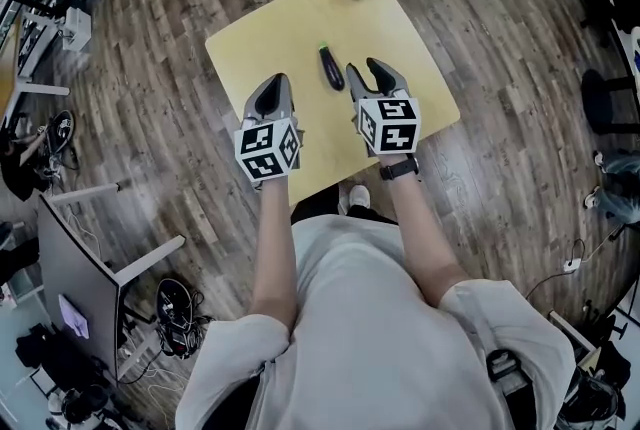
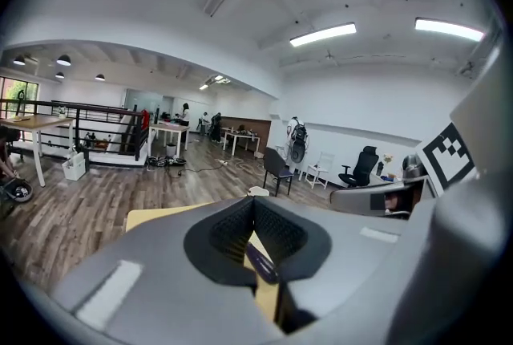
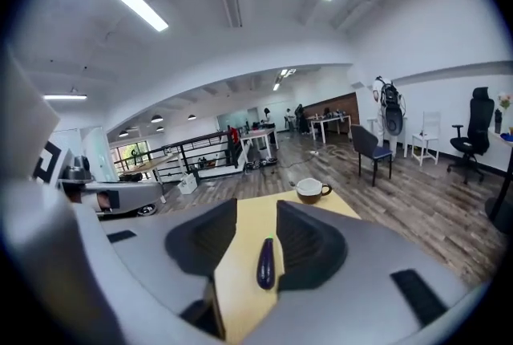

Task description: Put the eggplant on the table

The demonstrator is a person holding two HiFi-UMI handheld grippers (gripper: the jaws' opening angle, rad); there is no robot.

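The eggplant (image 1: 331,68) is lying free on the yellow table (image 1: 400,38) — my right gripper (image 1: 365,71) is hovering just beside it, jaws apart and empty; my left gripper (image 1: 273,88) is seemingly closed, holding nothing.

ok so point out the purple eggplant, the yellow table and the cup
dark purple eggplant (image 1: 331,70), head view, middle of its body
square yellow table (image 1: 285,28), head view, bare top left of the eggplant
brown cup with white inside (image 3: 309,195), right gripper view, its front wall
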